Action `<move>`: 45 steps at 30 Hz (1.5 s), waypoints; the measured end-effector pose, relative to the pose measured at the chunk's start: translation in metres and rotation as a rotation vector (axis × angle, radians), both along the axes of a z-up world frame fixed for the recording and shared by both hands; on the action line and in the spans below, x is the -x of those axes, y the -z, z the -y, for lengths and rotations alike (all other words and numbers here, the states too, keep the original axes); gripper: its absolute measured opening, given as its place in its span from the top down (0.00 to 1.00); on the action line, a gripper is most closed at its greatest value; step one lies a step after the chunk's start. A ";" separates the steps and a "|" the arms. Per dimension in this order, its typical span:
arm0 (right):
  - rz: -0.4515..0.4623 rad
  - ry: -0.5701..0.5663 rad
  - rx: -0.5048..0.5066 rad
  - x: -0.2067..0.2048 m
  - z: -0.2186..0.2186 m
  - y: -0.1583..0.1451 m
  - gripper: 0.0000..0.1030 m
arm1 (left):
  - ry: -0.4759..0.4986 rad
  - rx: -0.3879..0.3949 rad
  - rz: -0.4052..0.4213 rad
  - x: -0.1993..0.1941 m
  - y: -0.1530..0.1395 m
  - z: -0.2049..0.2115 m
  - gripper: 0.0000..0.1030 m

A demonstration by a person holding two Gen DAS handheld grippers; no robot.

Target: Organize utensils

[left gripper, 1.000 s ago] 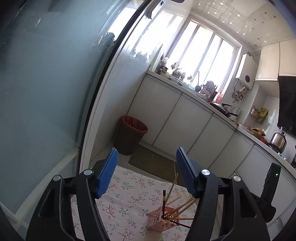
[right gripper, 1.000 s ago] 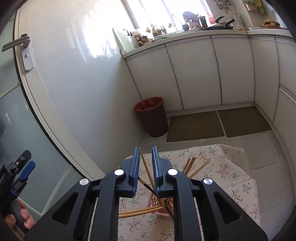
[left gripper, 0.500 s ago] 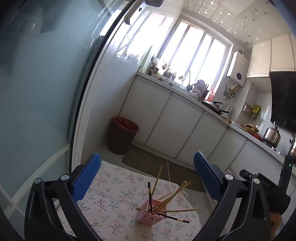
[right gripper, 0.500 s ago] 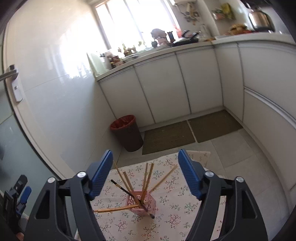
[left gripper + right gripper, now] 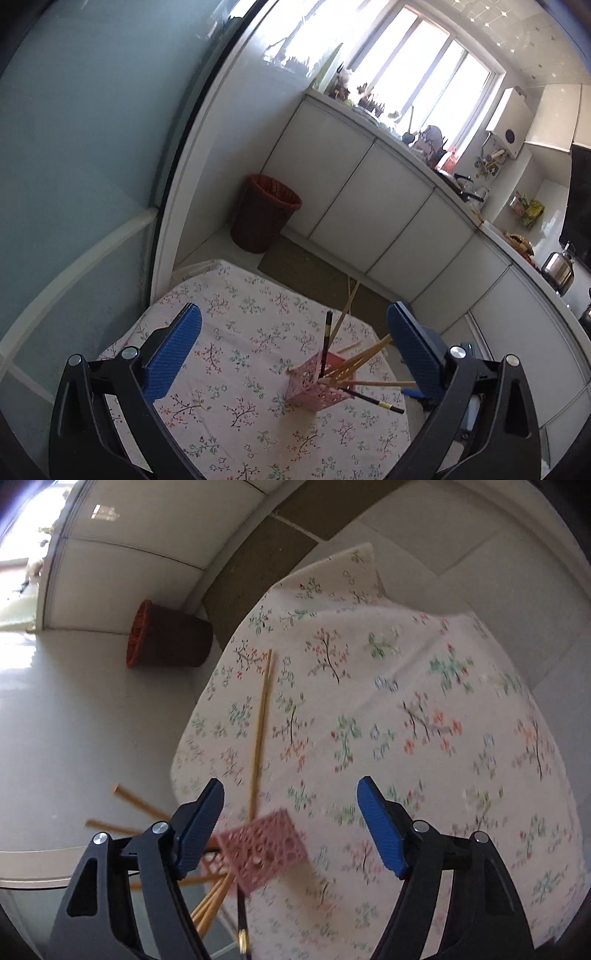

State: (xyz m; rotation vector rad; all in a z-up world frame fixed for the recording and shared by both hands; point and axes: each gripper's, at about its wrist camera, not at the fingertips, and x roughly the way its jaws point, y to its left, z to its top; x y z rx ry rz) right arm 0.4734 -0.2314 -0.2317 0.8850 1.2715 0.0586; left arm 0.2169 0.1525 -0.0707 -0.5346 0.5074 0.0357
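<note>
Both grippers hang spread and empty: left gripper (image 5: 291, 354) wide, right gripper (image 5: 290, 827) just narrowing slightly, over the pink holder (image 5: 317, 384) bristling with chopsticks (image 5: 364, 356) on the tabletop (image 5: 229, 369).

Both grippers are built alike. The left gripper (image 5: 293, 345) is made of two glossy black plastic arms with triangular cut-outs, and each arm is fixed with two round silver screws. Its fingers (image 5: 170, 352) are faced with blue pads of finely ribbed texture. The same black arms, silver screws and blue ribbed pads (image 5: 380, 829) are seen on the right gripper (image 5: 290, 825).
</note>
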 end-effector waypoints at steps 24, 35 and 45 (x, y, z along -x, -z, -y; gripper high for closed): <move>0.281 0.167 0.050 -0.088 0.011 0.021 0.95 | 0.025 -0.009 -0.219 -0.038 0.058 -0.015 0.07; 0.696 0.060 0.308 0.056 0.030 -0.189 0.95 | 0.040 0.006 -0.162 -0.017 0.035 -0.005 0.07; 0.803 -0.109 0.328 0.149 -0.013 -0.290 0.95 | 0.041 0.025 -0.104 0.005 0.015 -0.008 0.07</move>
